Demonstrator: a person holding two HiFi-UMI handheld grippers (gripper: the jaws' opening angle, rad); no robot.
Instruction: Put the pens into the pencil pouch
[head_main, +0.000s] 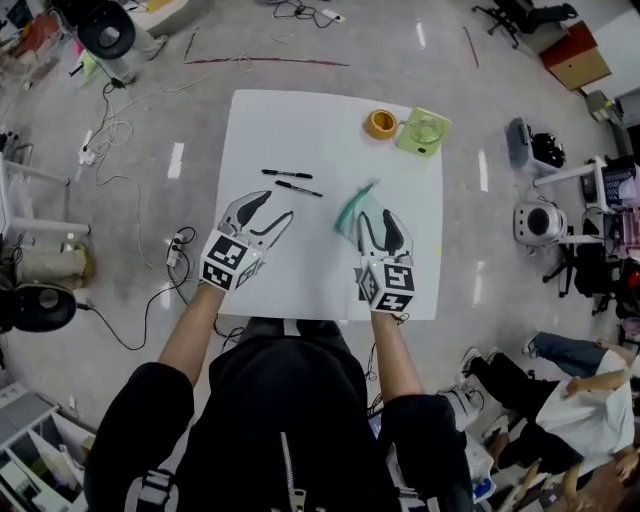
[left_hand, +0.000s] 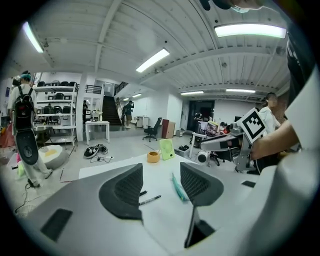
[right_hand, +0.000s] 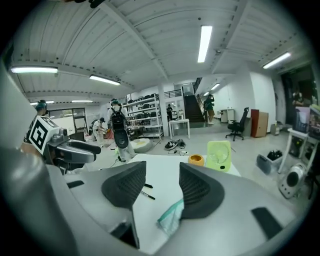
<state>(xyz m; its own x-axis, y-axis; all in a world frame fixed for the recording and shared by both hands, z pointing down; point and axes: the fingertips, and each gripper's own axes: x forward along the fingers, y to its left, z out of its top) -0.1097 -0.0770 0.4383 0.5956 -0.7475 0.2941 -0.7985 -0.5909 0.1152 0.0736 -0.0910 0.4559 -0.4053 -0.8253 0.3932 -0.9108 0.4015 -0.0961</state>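
White table (head_main: 300, 125) on a grey workshop floor (head_main: 470, 110), with loose cables (head_main: 130, 185) trailing off to the left. I have both grippers hovering over the table's near half. My left gripper (head_main: 274, 208) has its fingers (left_hand: 122, 192) spread apart with nothing between them. Two black pens lie on the table ahead of its tips, clear of them. The far pen (head_main: 287, 174) and the near pen (head_main: 298, 188) are almost parallel.

My right gripper (head_main: 376, 222) also has its fingers (right_hand: 197, 192) apart. A teal pencil pouch (head_main: 350, 210) lies flat right at that gripper. In the right gripper view, its near end shows low between the two fingers. I cannot tell whether they touch it. Pens and pouch lie near each other but apart. At the far edge an orange tape roll (head_main: 381, 124) and a light green fan (head_main: 424, 132) stand side by side.
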